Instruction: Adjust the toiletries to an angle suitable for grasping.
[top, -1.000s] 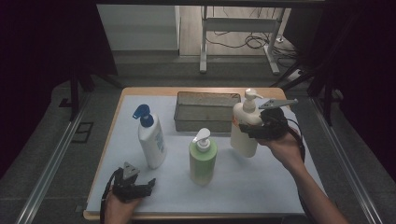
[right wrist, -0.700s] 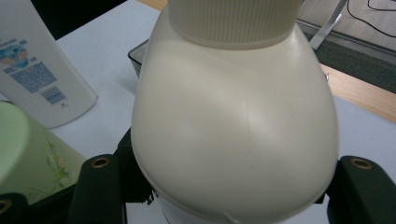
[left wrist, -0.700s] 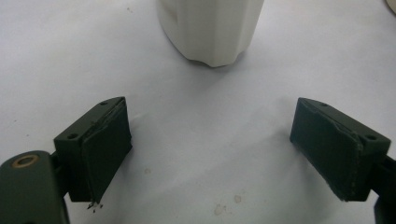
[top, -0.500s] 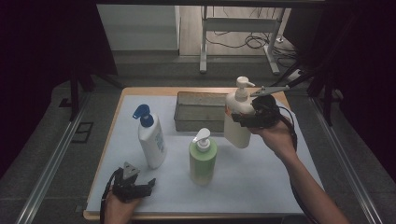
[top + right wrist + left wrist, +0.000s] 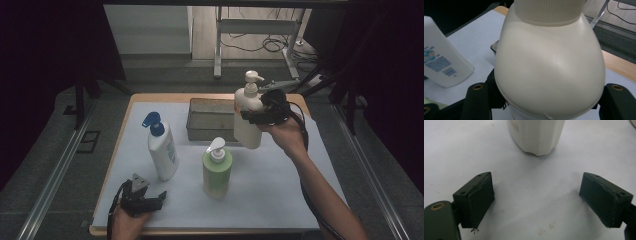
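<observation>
My right gripper [image 5: 254, 116] is shut on a cream pump bottle [image 5: 248, 116], held upright in the air above the table near the grey metal basket [image 5: 210, 120]. In the right gripper view the cream pump bottle [image 5: 549, 65] bulges between the two jaws. A white bottle with a blue pump [image 5: 161, 147] stands at the left and a green bottle with a white pump [image 5: 217, 167] stands in the middle. My left gripper [image 5: 150, 197] rests open at the front left edge. In the left gripper view its fingers [image 5: 477, 197] spread wide, and the white bottle's base [image 5: 536, 135] stands ahead.
White paper [image 5: 280, 185] covers the wooden table [image 5: 150, 97]. The basket sits at the back centre. A metal rail [image 5: 55, 175] runs along the left, and a table leg with cables [image 5: 260, 40] lies on the floor behind.
My right gripper has lifted the cream bottle off the table and carried it left, toward the basket. The left gripper has stayed put.
</observation>
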